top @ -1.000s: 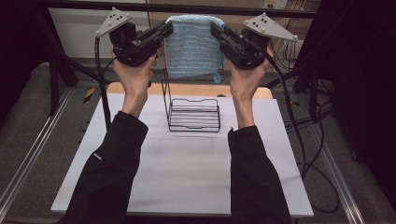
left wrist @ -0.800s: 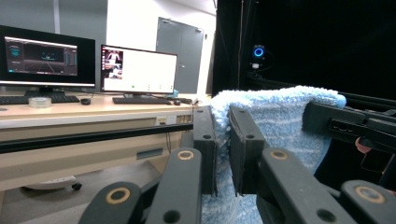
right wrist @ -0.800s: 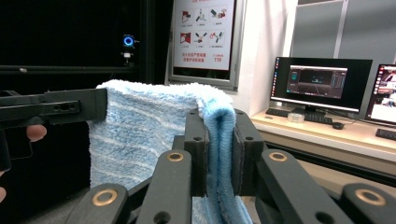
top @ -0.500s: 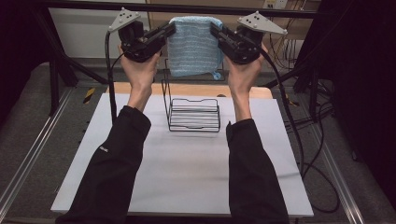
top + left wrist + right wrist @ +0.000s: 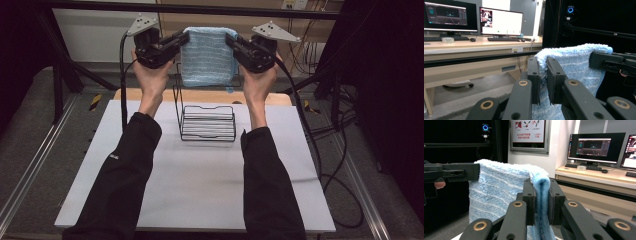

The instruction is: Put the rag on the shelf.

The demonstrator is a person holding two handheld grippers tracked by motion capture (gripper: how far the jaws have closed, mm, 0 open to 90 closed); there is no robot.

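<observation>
Both tongs, left gripper (image 5: 184, 38) and right gripper (image 5: 231, 40), clamp the blue towel's (image 5: 207, 57) top corners; lower it level, centred over the wire rack (image 5: 207, 122).

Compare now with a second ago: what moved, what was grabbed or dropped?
Both hands drew slightly closer together, carrying the blue towel along, hanging between the left gripper and right gripper. Nothing was grabbed or released: each gripper stays clamped on an upper corner of the towel. The wire rack sits unmoved on the white table, below the towel.
</observation>
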